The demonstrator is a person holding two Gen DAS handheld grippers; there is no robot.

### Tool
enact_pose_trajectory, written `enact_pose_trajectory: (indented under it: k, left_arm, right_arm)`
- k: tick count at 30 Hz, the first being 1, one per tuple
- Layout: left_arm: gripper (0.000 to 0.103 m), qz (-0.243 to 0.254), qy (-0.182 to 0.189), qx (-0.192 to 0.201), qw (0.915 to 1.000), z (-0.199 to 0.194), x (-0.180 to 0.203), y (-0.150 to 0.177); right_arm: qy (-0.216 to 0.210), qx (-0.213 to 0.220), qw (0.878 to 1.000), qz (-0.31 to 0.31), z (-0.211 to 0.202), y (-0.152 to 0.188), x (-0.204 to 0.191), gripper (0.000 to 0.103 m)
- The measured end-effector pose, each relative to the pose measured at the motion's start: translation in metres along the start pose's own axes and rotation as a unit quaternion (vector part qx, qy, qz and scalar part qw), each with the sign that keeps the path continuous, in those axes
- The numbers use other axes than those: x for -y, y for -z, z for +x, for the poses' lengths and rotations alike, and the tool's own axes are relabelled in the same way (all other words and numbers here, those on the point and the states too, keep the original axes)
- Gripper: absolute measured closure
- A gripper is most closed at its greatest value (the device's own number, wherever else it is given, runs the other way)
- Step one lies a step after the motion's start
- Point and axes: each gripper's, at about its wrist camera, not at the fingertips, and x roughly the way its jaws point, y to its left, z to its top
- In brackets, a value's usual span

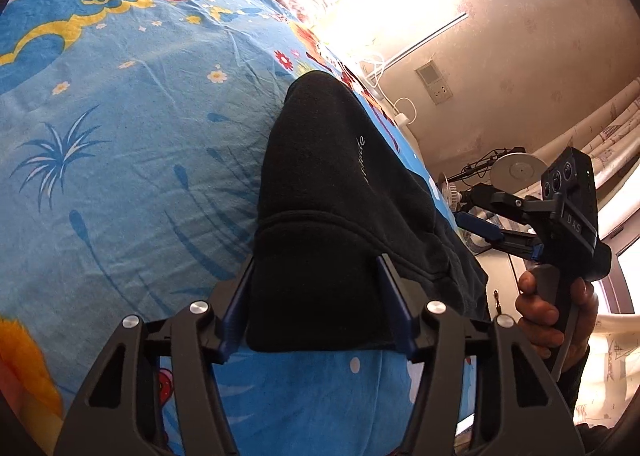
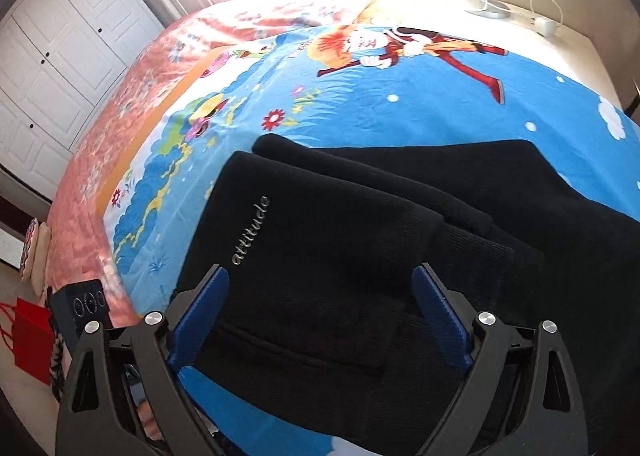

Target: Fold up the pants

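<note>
The black pants [image 2: 320, 256] are taken as the landmark. They lie on the bed, on a blue cartoon-print bedsheet [image 1: 120, 160], already doubled over, with the lettered panel uppermost and further layers stepped out beyond it in the right wrist view.

Nearest in the left wrist view, the left gripper [image 1: 316, 312] is set over the near end of the pants, its blue-padded fingers [image 1: 394, 308] spread wide to either side of the cloth's edge. Nothing is pinched; whether the pads touch the fabric cannot be told. The straddling pose suggests that this end is being lined up for a grasp or pressed flat.

In the right wrist view the right gripper [image 2: 320, 316] is likewise held wide open above the pants' near part, beside the pocket seam, with nothing held.

To the right of the pants, off the bed's edge, that right gripper is seen in the person's hand [image 1: 552, 320].

Beyond the pants, a white charger [image 2: 544, 26] rests on a pale ledge, and white wardrobe doors [image 2: 60, 56] stand far left.
</note>
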Motion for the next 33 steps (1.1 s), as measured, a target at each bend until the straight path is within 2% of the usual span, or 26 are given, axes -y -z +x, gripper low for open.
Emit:
enact_pose_trajectory:
  k: [2,4,6,9,12,15,18,20,21,22,23,25,28,33]
  left_arm:
    - [0.044,0.005,-0.010,-0.002,0.9999,0.001,0.004,0.000]
    - [0.064,0.012,-0.021,0.007,0.9997,-0.003,0.010,0.001]
    - [0.070,0.033,-0.026,0.017,0.9990,-0.011,0.022,0.001]
    - [0.074,0.064,-0.045,0.025,0.9966,-0.019,0.044,-0.001]
    - [0.076,0.094,-0.064,0.035,0.9929,-0.026,0.067,0.001]
    - [0.077,0.121,-0.084,0.039,0.9883,-0.029,0.086,0.002]
    - [0.078,0.143,-0.104,0.041,0.9833,-0.029,0.105,0.003]
    - [0.079,0.162,-0.111,0.045,0.9795,-0.031,0.120,0.003]
    - [0.080,0.174,-0.113,0.050,0.9768,-0.033,0.130,0.002]
    - [0.081,0.189,-0.115,0.055,0.9738,-0.035,0.140,0.001]
    - [0.082,0.201,-0.114,0.059,0.9710,-0.038,0.151,0.000]
    - [0.082,0.219,-0.106,0.063,0.9680,-0.040,0.172,-0.004]
    - [0.083,0.263,-0.089,0.071,0.9582,-0.041,0.212,-0.006]
    - [0.083,0.369,-0.063,0.081,0.9236,-0.034,0.311,0.001]
  right_arm:
    - [-0.008,-0.035,0.999,0.001,0.015,-0.015,-0.019,0.012]
    - [-0.018,-0.076,0.997,0.005,0.030,-0.027,-0.038,0.010]
    - [-0.011,-0.114,0.993,-0.003,0.043,-0.039,-0.057,0.009]
    - [0.030,-0.156,0.987,-0.038,0.058,-0.055,-0.087,0.008]
    - [0.080,-0.195,0.974,-0.087,0.076,-0.066,-0.111,0.007]
    - [0.147,-0.220,0.958,-0.106,0.098,-0.074,-0.114,0.007]
    - [0.175,-0.254,0.943,-0.126,0.120,-0.076,-0.115,0.007]
    - [0.188,-0.266,0.933,-0.156,0.128,-0.074,-0.117,0.015]
    - [0.192,-0.268,0.930,-0.164,0.127,-0.075,-0.115,0.032]
    - [0.191,-0.268,0.931,-0.159,0.121,-0.078,-0.110,0.040]
    - [0.174,-0.265,0.936,-0.151,0.110,-0.082,-0.103,0.043]
    - [0.146,-0.248,0.946,-0.147,0.079,-0.089,-0.091,0.057]
    - [0.105,-0.204,0.966,-0.119,0.017,-0.102,-0.061,0.063]
    - [0.045,-0.119,0.990,-0.055,-0.095,-0.118,0.004,0.065]
